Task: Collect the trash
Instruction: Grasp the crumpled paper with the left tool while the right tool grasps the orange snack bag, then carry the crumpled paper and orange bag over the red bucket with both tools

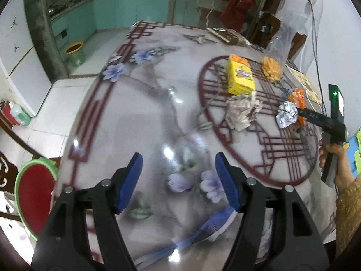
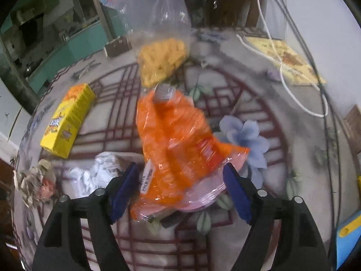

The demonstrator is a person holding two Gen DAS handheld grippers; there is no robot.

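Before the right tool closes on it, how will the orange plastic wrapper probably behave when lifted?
The orange plastic wrapper looks thin and crinkled, so it will probably crumple and hang floppy. It seems flat and mostly empty, hence likely very light. Its glossy film may slip between the blue pads of the open right tool.

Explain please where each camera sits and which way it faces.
Left wrist: on the left tool, looking down at bare table; its open blue fingers, plus the right tool and hand, show.
Right wrist: on the right tool, looking down at the orange wrapper between its open fingers.
Shared: yellow box, orange wrapper.
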